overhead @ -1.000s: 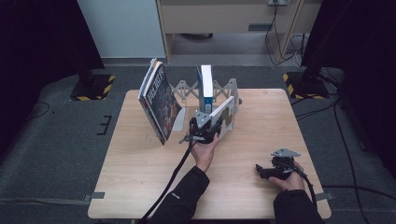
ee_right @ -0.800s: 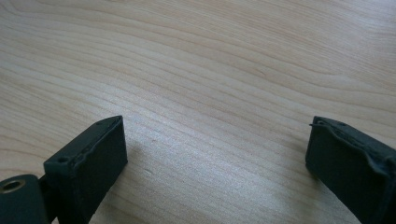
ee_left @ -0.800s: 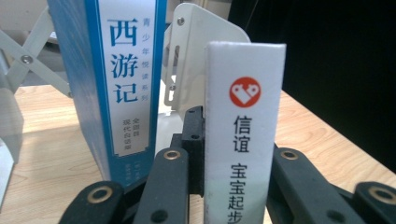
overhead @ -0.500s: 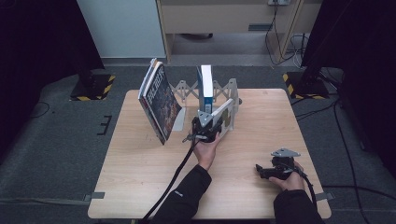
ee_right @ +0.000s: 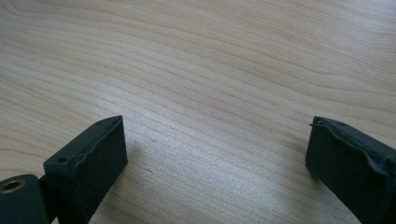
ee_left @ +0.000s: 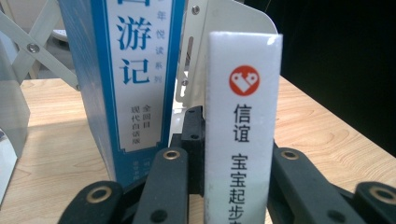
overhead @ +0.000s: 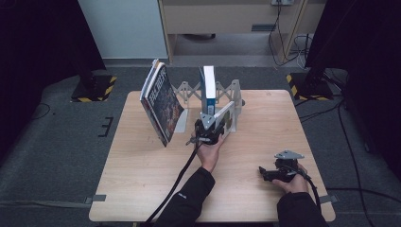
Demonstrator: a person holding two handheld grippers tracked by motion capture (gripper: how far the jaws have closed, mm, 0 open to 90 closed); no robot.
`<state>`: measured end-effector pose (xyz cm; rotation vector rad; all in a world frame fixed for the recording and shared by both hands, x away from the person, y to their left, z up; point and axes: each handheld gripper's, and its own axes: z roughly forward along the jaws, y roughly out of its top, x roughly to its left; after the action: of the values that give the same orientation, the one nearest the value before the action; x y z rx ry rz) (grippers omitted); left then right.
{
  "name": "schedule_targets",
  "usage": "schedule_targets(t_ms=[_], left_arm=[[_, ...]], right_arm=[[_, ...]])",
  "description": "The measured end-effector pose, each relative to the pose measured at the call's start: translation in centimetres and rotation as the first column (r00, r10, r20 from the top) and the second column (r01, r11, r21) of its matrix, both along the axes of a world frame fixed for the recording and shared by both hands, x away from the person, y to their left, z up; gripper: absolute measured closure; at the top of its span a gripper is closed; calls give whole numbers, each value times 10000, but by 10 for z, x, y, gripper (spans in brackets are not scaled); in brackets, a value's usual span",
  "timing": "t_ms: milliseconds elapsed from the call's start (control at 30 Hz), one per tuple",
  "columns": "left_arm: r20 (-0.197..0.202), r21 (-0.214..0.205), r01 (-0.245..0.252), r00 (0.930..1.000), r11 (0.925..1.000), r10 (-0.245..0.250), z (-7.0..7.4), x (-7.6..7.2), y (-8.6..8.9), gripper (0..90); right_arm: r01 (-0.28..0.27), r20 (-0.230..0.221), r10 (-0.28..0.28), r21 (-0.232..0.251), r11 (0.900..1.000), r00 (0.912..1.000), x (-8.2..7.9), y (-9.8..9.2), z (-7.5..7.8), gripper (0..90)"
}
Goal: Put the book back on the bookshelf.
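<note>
A white-spined book (ee_left: 243, 140) stands upright between the jaws of my left gripper (ee_left: 231, 170), which is shut on it. In the high view, that gripper (overhead: 212, 125) holds the white book (overhead: 225, 119) at the front of a white folding book rack (overhead: 235, 92). A blue-and-white book (overhead: 208, 87) stands upright in the rack, just left of the white one; its blue spine (ee_left: 126, 70) is close by. My right gripper (overhead: 263, 172) rests on the table near the front right, open, with bare wood between its jaws (ee_right: 219, 144).
A dark-covered book (overhead: 161, 104) leans tilted at the rack's left end. The wooden table (overhead: 142, 179) has bare surface at the front left and far right. Black cables trail from both grippers over the front edge. Dark stands sit on the floor beyond the table.
My left gripper has edged slightly toward the rack with the white book. The right gripper has stayed where it was.
</note>
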<state>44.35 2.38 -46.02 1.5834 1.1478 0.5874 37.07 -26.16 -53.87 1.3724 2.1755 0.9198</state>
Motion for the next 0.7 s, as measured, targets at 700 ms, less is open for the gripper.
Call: schedule_targets(t_ms=[700], left_arm=[[-751,426,629,9954,9971,-596,-29,-7,-3,716]], right_arm=[[0,-17,0,0,10000,10000,0,0,0,53]])
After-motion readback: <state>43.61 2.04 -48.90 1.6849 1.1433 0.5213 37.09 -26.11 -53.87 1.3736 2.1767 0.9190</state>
